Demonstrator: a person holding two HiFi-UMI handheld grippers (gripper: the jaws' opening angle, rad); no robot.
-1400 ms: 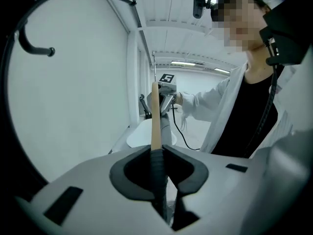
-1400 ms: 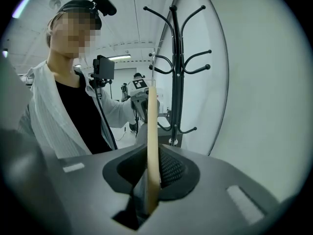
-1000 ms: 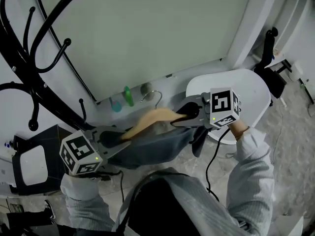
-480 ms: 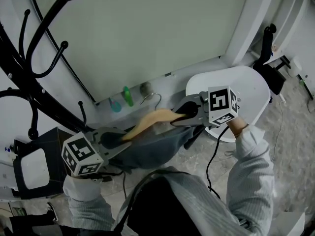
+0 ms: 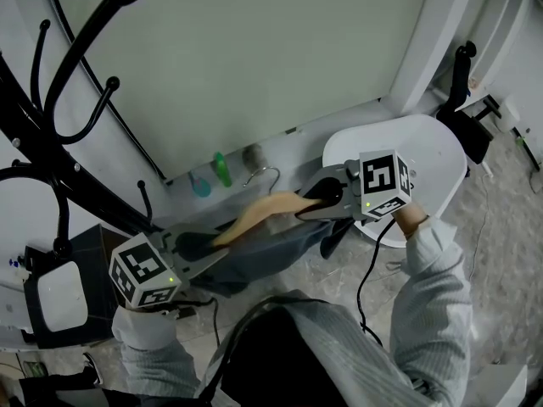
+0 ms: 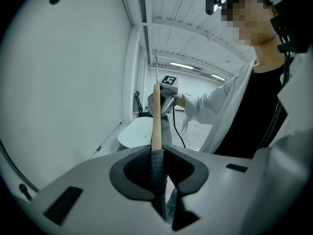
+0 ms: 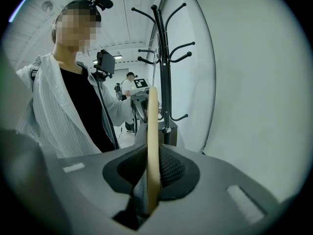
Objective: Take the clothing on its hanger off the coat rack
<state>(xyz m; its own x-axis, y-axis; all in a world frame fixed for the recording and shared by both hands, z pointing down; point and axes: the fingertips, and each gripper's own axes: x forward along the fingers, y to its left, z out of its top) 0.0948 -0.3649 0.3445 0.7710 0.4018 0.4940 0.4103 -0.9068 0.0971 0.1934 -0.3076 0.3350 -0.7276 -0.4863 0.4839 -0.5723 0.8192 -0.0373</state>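
Note:
A pale wooden hanger (image 5: 265,207) with a grey garment (image 5: 267,242) draped on it hangs in the air between my two grippers, free of the black coat rack (image 5: 51,117) at the left. Its metal hook (image 5: 263,175) points toward the wall. My left gripper (image 5: 204,246) is shut on the hanger's left end together with the cloth. In the left gripper view the wooden bar (image 6: 156,119) runs straight out from the pinched pads (image 6: 146,161). My right gripper (image 5: 316,200) is shut on the right end, and in its own view the hanger (image 7: 152,124) stands edge-on in the jaws.
A white round seat (image 5: 424,155) stands at the right with a black chair (image 5: 465,130) behind it. A dark box with a white device (image 5: 55,291) sits by the rack's foot. The rack (image 7: 164,58) stands against a pale wall panel. A cable (image 5: 366,270) hangs from my right gripper.
The hanger and garment have sunk slightly and drifted a little away from the rack. Both grippers stay shut on its ends.

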